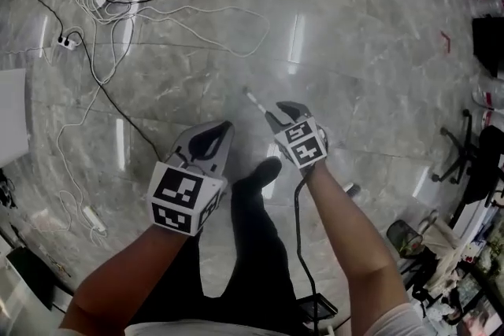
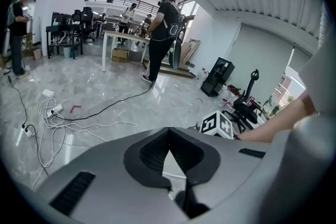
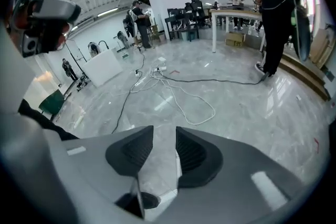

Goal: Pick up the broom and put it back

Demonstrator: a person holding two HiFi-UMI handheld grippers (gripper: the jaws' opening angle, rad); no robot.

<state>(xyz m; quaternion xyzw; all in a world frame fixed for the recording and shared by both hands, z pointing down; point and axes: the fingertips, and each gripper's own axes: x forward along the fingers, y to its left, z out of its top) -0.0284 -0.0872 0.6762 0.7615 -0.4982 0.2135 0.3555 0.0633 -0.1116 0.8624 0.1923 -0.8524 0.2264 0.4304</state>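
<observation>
Right gripper (image 1: 277, 113) hangs released and empty above the glossy grey marble floor (image 1: 354, 51); left gripper (image 1: 227, 126) is clenched on nothing. No broom is visible, so locating it likely comes first.

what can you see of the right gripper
The right gripper is grey plastic with two black ribbed pads. Its jaws stand apart with only floor showing between them, so it holds nothing. It tilts down toward the marble. A cube with black-and-white square markers sits on it, a bare arm carries it, and a black cable trails back.
</observation>
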